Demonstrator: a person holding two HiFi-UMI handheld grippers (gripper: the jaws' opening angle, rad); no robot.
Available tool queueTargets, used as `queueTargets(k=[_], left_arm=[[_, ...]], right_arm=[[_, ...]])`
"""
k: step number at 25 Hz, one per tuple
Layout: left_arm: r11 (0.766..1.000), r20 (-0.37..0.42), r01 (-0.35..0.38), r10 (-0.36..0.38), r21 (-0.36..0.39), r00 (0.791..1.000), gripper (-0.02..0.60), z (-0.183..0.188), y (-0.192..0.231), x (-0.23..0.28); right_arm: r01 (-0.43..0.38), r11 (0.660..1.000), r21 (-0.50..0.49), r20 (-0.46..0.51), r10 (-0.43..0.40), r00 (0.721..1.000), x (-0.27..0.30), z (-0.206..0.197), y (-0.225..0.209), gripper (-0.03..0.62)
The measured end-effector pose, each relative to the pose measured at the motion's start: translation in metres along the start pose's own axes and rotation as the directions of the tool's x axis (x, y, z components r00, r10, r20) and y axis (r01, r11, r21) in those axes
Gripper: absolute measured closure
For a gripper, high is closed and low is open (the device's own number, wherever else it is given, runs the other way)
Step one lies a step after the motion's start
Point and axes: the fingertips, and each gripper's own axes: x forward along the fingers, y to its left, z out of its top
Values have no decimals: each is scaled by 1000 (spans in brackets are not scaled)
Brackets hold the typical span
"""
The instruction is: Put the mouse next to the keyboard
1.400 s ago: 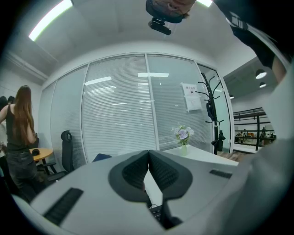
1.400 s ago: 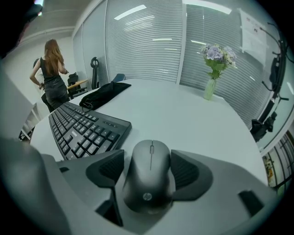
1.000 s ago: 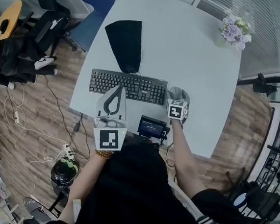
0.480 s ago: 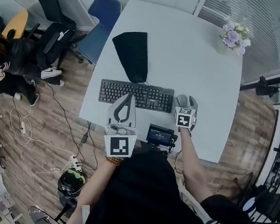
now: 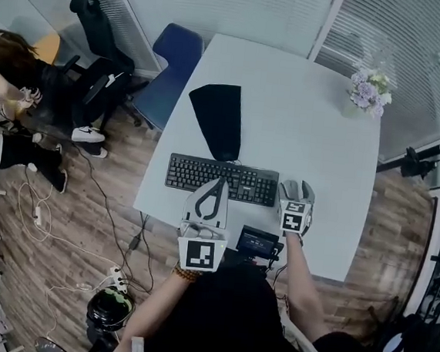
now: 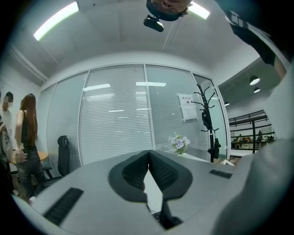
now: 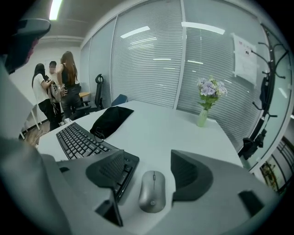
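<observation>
The mouse (image 7: pixel 152 191) lies on the white table (image 7: pixel 161 124) just right of the keyboard (image 7: pixel 82 140). Its long axis runs in line with the right gripper (image 7: pixel 148 165), whose 2 jaws stand wide on either side, apparently clear of it. The left gripper (image 6: pixel 148 153), pinched together and empty, is farther off.

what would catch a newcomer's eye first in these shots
A grey mouse lies on the white table between the wide-open jaws of the right gripper, just beside the right end of a black keyboard. Behind the keyboard lies a black pouch, and a vase of pale purple flowers stands at the table's far right corner. The left gripper is shut and empty.
</observation>
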Motion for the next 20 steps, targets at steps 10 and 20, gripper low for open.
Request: queueTargets(k=[10,20], left_arm=[[997,-20,-25,23,-68,1000,571,-5,10,-10],[996,48,-31,35,-85,998,571,2,19,-14]], right_arm=[[15,1000,-24,89,-13,996,-30,34,4,272],[17,999,-47,205,-7,979,-68,88,22,272]])
